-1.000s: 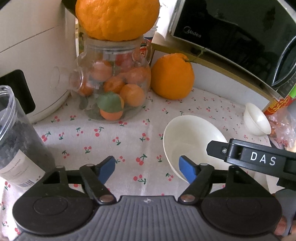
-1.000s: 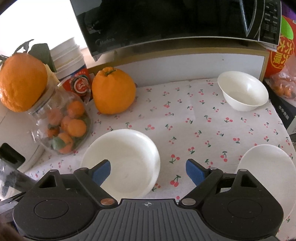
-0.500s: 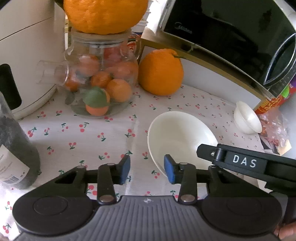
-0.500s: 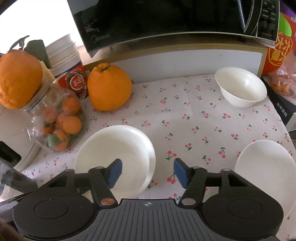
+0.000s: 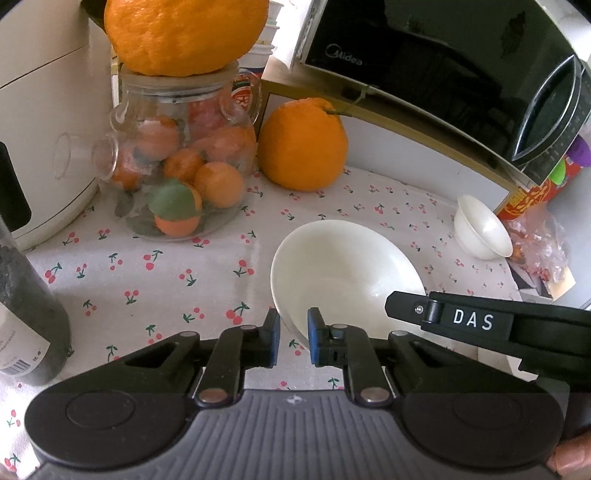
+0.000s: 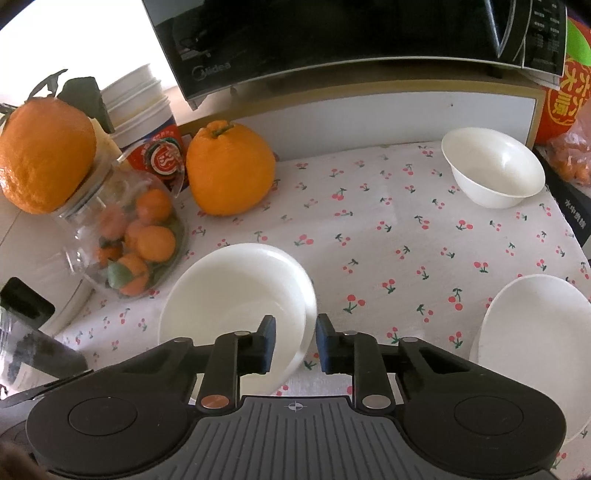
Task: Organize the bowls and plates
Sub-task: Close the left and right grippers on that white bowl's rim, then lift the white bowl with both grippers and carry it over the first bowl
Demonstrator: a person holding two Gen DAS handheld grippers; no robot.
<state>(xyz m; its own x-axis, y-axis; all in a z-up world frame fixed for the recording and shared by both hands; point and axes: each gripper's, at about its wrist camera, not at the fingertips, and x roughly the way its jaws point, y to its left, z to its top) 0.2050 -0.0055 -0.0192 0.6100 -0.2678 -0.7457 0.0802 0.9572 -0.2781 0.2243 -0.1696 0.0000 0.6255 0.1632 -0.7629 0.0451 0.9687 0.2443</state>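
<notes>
A large white bowl (image 5: 347, 273) sits on the cherry-print cloth; it also shows in the right wrist view (image 6: 236, 295). My left gripper (image 5: 293, 338) has its blue pads closed to a narrow gap astride the bowl's near left rim. My right gripper (image 6: 295, 341) is likewise narrowed astride the bowl's near right rim. Whether the pads press the rim I cannot tell. A smaller white bowl (image 6: 493, 166) stands at the far right; it also shows in the left wrist view (image 5: 482, 230). A white plate (image 6: 535, 343) lies at the near right.
A glass jar of small oranges (image 5: 177, 166) with a big orange (image 5: 184, 33) on top stands left. Another big orange (image 5: 301, 144) sits by the microwave shelf (image 5: 443, 55). A dark bottle (image 5: 26, 314) is near left. Snack bags (image 6: 569, 110) crowd the right edge.
Both grippers have closed from wide open to a narrow gap, each settling astride the large bowl's near rim. The bowl itself has stayed in place.
</notes>
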